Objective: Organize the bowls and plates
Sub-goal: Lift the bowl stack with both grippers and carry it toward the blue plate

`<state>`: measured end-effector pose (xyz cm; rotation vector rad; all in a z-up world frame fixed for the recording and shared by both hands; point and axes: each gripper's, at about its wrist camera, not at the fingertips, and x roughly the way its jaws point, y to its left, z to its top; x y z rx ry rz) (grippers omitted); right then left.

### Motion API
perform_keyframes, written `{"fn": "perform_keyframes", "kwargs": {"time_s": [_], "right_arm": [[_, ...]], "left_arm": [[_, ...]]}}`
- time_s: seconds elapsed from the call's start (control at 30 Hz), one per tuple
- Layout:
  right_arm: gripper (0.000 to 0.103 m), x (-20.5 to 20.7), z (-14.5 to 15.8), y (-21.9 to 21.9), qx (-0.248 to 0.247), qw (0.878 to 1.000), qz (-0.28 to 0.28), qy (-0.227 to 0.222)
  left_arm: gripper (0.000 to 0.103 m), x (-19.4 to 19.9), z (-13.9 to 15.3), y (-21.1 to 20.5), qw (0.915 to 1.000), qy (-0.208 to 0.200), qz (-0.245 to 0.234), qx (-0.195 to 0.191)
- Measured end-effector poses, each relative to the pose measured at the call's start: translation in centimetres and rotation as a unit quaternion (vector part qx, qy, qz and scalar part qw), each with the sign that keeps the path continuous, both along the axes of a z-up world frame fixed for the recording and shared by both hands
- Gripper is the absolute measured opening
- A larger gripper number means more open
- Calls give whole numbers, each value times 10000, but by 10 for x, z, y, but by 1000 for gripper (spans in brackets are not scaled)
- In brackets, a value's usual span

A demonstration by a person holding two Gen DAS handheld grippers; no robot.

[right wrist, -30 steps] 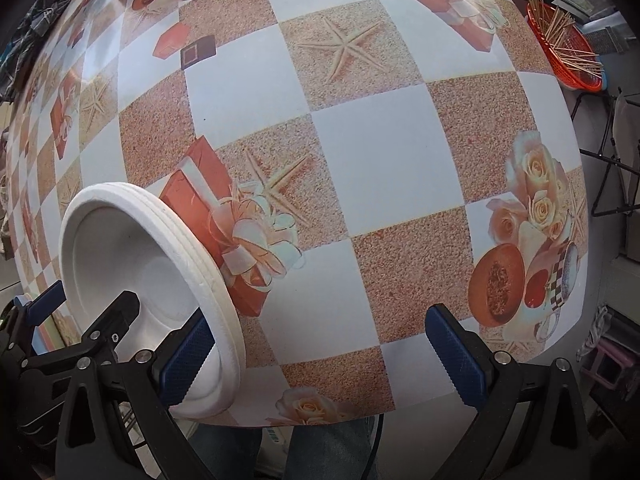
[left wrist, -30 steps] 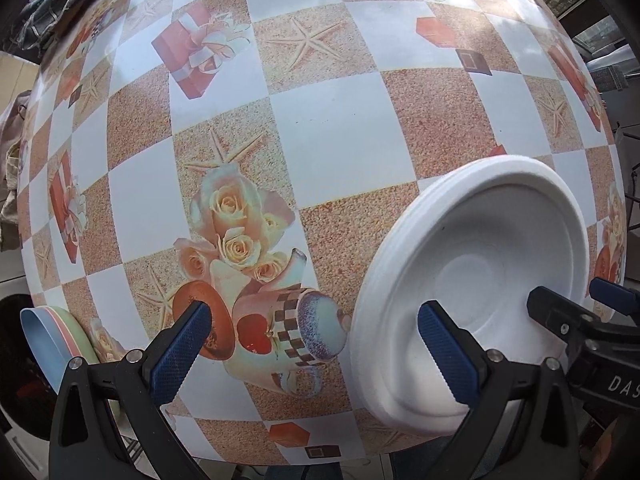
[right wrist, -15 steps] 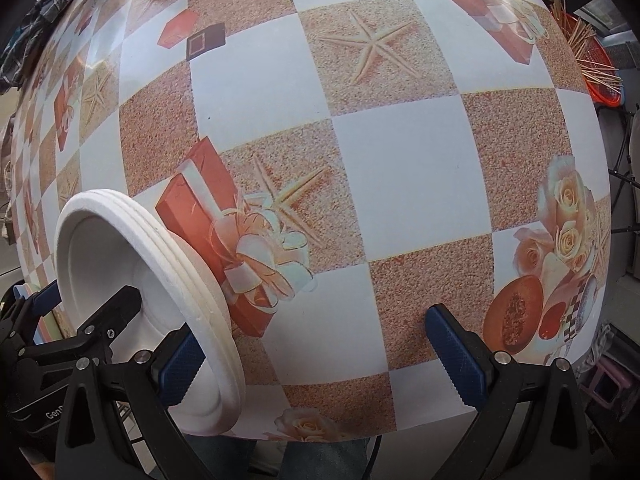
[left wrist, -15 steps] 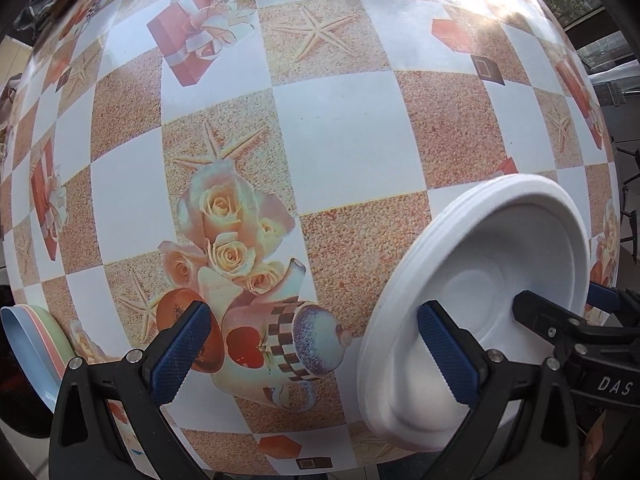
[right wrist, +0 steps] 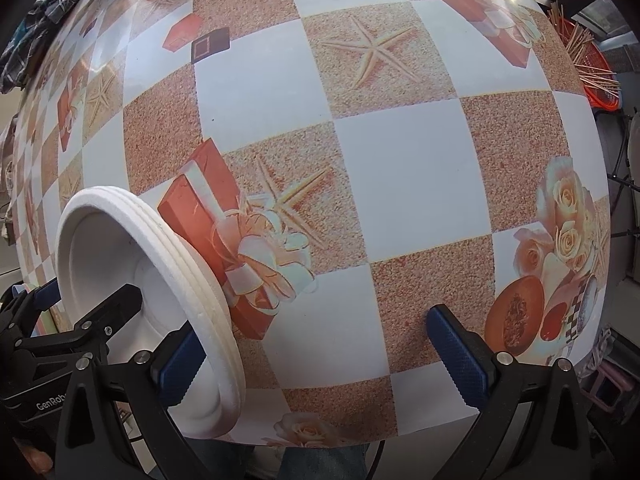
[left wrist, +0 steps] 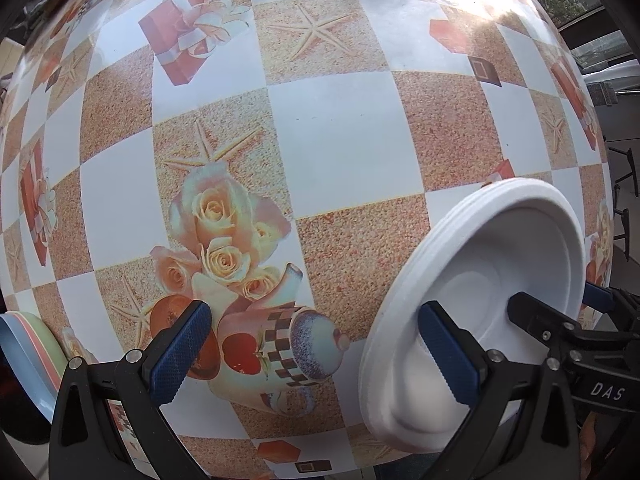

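Both claws had crept forward a little. White plates (left wrist: 500,264) sat stacked at 4 o'clock on the surface (left wrist: 340,128), between the wide left claw (left wrist: 316,356) and wide right claw (right wrist: 320,354). Next, I think, came squeezing them.

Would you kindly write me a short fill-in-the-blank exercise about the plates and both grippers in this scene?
1. The stack of foam plates is coloured ____.
2. The left gripper and the right gripper both have their jaws ____.
3. The finger pads on each gripper are coloured ____.
4. The tablecloth is printed with starfish, gift boxes and ____.

Missing words: white; open; blue; roses
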<state>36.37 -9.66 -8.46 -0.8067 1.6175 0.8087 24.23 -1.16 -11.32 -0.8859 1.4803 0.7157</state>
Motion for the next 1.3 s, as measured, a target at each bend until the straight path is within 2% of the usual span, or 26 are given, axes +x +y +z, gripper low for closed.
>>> {"fn": "perform_keyframes", "kwargs": {"time_s": [0.23, 0.33, 0.4, 0.43, 0.5, 0.53, 0.57, 0.6, 0.83, 1.13, 1.3], "right_arm": [[103, 4, 2, -3, -53, 9999, -84, 42], [93, 3, 7, -1, 24, 10000, -60, 49], [78, -2, 13, 0, 127, 9999, 16, 54], [73, -5, 15, 1, 173, 9998, 67, 79], [53, -11, 17, 3, 217, 9995, 137, 182], [48, -13, 18, 4, 234, 9993, 136, 276], [35, -16, 17, 4, 248, 9987, 113, 424], [26, -20, 15, 3, 231, 9976, 67, 652], [26, -60, 13, -15, -5, 9961, 189, 856], [27, -122, 12, -25, -341, 9912, 594, 1137], [27, -143, 20, -33, -462, 9886, 763, 1210]], "left_arm": [[102, 4, 1, 4, 9998, 116, 104, -93], [90, 12, 8, 0, 9999, 22, -105, -34], [72, 21, 13, -4, 9993, -79, -364, 1], [67, 26, 14, -6, 9987, -104, -498, 5], [48, 34, 16, -10, 9972, -114, -735, -14], [44, 37, 17, -12, 9964, -132, -835, -50], [39, 39, 17, -15, 9956, -121, -927, -72], [39, 40, 16, -18, 9948, -60, -1012, -62], [39, 0, 12, -36, 9933, 65, -1151, -97], [39, -70, 7, -52, 9956, 251, -852, -305], [39, -96, 16, -54, 9963, 223, -797, -230]]}}
